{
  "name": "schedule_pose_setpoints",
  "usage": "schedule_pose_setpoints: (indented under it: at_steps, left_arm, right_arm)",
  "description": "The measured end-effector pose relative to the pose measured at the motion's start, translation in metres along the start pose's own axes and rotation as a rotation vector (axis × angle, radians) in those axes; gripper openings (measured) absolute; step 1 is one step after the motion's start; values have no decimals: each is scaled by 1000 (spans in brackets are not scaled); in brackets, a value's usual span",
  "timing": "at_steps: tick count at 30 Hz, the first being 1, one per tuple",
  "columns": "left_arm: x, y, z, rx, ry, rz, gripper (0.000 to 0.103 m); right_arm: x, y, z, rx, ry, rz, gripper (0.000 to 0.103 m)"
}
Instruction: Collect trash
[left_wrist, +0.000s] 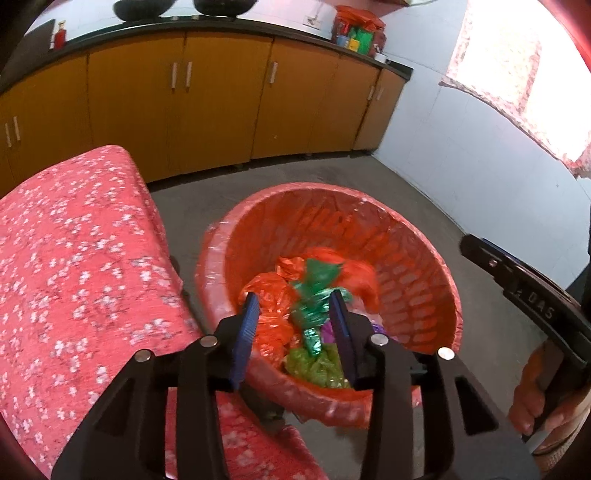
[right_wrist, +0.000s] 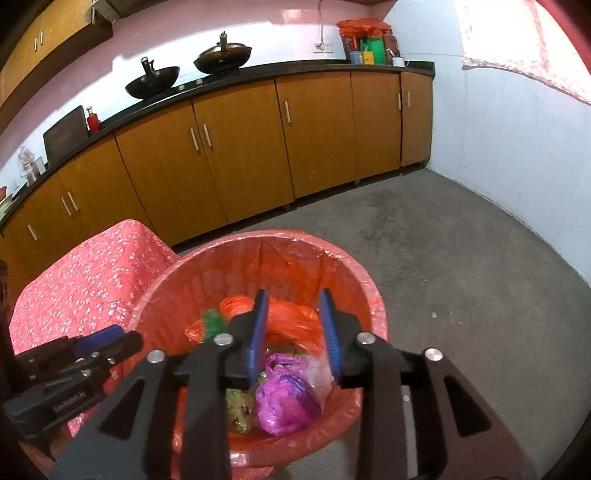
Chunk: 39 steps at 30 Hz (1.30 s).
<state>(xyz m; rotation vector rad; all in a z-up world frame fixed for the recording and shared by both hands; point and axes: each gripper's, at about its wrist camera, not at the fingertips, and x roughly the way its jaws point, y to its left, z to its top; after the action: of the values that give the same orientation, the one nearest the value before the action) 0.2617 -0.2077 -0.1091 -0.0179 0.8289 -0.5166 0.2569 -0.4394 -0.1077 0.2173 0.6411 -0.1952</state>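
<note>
Step in hand, as I read it: drop-off. Both claws hang over the red lined bin (left_wrist: 413, 295), w/ bagged trash already inside. The bin sits on the floor at approx 3 o'clock of the pink floral table (left_wrist: 74, 258).

Left claw (left_wrist: 295, 314): jaws partly open, nothing pinched; orange bag (left_wrist: 269, 295) and green bag (left_wrist: 314, 291) lie in the bin below the gap, no pad contact visible.

Right claw (right_wrist: 293, 328): also partly open and empty; the pink/purple bag (right_wrist: 284, 398) lies below it, at approx 6 o'clock in the bin.

Next move, probably: lift both clear of the rim w/o snagging the liner, then look for more trash.
</note>
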Motion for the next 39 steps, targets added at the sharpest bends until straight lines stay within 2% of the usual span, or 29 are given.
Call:
schedule_pose_setpoints:
  at_steps: [3, 6, 8, 11, 14, 16, 19, 24, 29, 33, 39]
  left_arm:
    - [-14, 9, 1, -23, -25, 27, 45]
    - [-30, 20, 3, -42, -52, 54, 48]
    - [-47, 28, 5, -56, -82, 76, 50]
    - [-77, 35, 6, -56, -141, 110, 57]
    - [-118, 38, 5, -44, -236, 157, 71]
    - [-147, 39, 1, -30, -303, 194, 82]
    - [-182, 35, -7, 1, -378, 250, 92]
    - [-236, 32, -35, 12, -478, 352, 101]
    - [-272, 38, -64, -33, -521, 390, 101]
    - [-295, 40, -88, -60, -543, 443, 101]
    - [-317, 42, -113, -83, -545, 482, 101]
  right_arm:
    - [-10, 1, 2, 1, -19, -5, 42]
    - [-27, 3, 6, -5, -56, -16, 57]
    - [-42, 5, 8, -11, -89, -21, 71]
    - [-72, 11, 12, -17, -157, -19, 87]
    - [-106, 19, 16, -17, -236, -20, 96]
    - [-129, 26, 17, -21, -284, -25, 99]
    - [-157, 41, 18, -39, -322, -39, 99]
    - [-199, 69, 7, -81, -382, -82, 99]
    - [-235, 95, -14, -155, -433, -104, 99]
    - [-263, 104, -33, -152, -450, -64, 99]
    - [-288, 111, -55, -143, -448, -19, 99]
